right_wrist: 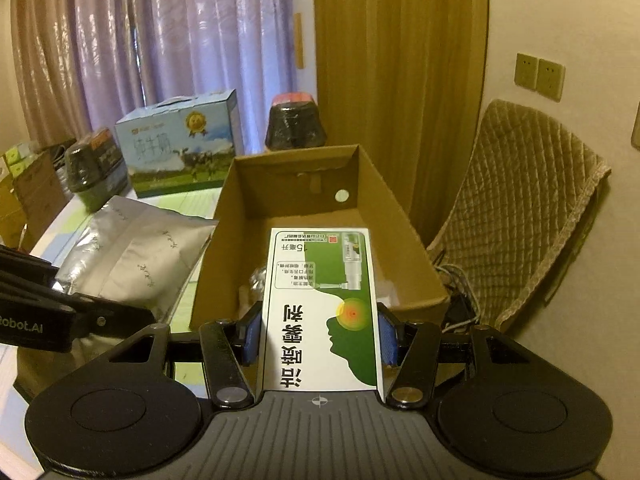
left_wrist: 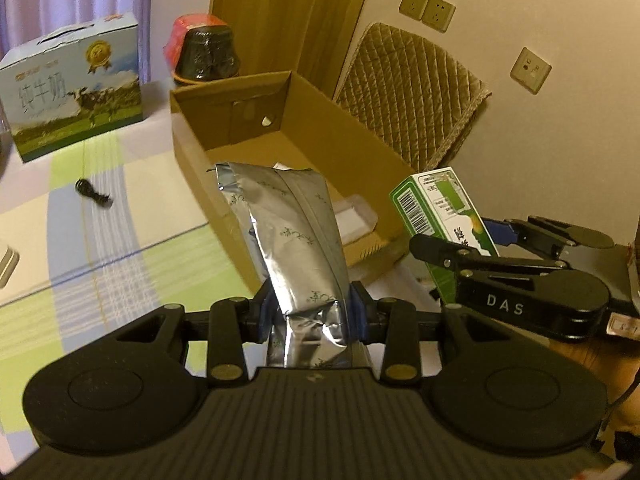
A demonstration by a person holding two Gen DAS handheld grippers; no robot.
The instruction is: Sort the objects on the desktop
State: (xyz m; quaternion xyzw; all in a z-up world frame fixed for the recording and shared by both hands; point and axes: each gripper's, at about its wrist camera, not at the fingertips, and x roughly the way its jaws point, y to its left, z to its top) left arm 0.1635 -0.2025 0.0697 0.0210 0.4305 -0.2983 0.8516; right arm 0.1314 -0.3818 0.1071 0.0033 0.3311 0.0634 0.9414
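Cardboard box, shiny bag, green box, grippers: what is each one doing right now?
Cardboard box: open on top, a few small things inside.
Shiny bag: pinched in the left gripper, held beside the cardboard box.
Green box: clamped in the right gripper, over the cardboard box.
Milk carton: closed, upright on the table.

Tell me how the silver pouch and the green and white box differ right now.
The silver pouch is soft, crinkled foil; the green and white box is stiff, flat-sided card. The pouch carries small scattered marks; the box has big print and a barcode. The left claw grips the pouch, the right claw the box. Both are held up near the open cardboard box.
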